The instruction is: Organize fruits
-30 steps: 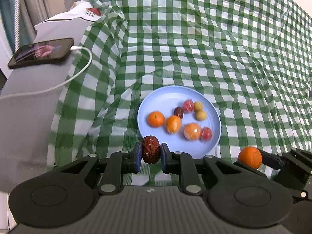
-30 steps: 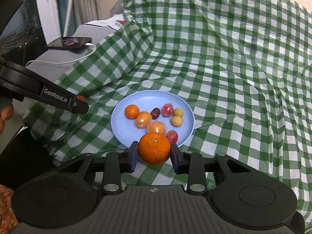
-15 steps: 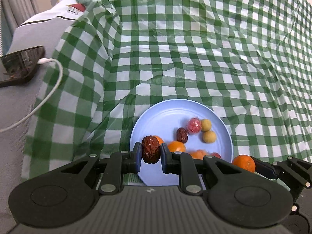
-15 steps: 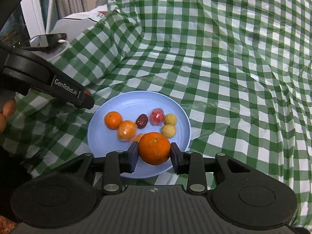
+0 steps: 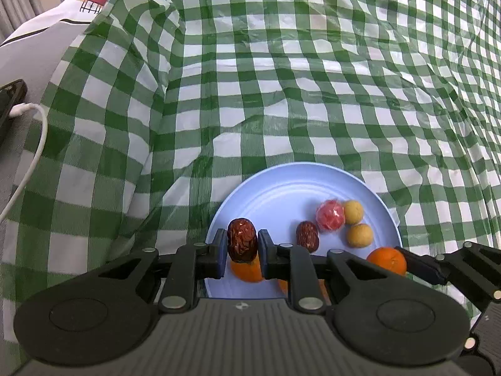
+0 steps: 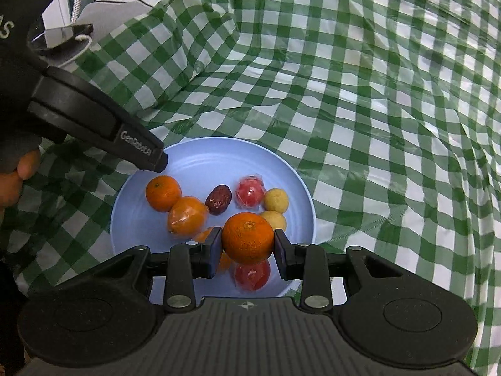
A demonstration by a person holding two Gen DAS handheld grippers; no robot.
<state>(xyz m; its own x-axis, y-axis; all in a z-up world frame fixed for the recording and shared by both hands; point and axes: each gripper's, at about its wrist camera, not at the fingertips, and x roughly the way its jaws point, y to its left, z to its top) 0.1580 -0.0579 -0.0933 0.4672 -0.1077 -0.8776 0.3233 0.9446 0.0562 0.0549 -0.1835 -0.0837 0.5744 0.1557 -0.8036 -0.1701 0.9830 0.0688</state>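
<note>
A light blue plate (image 5: 281, 188) (image 6: 213, 163) lies on the green checked cloth and holds several fruits: oranges (image 6: 163, 193), a brown date (image 6: 218, 199), a red wrapped fruit (image 6: 249, 190) and two small yellow fruits (image 6: 275, 200). My left gripper (image 5: 241, 246) is shut on a wrinkled brown date (image 5: 241, 244) above the plate's near left part. My right gripper (image 6: 247, 242) is shut on an orange (image 6: 248, 237) above the plate's near side; it shows at the right in the left wrist view (image 5: 387, 260).
The green checked cloth (image 5: 313, 78) is wrinkled and rises behind the plate. A phone (image 6: 59, 33) with a white cable (image 5: 34, 144) lies on a grey surface at the left. A white printed cushion (image 5: 47, 34) is at the far left.
Both grippers have moved forward over the plate with their fruits still held. The plate now sits closer and lower in both views.
</note>
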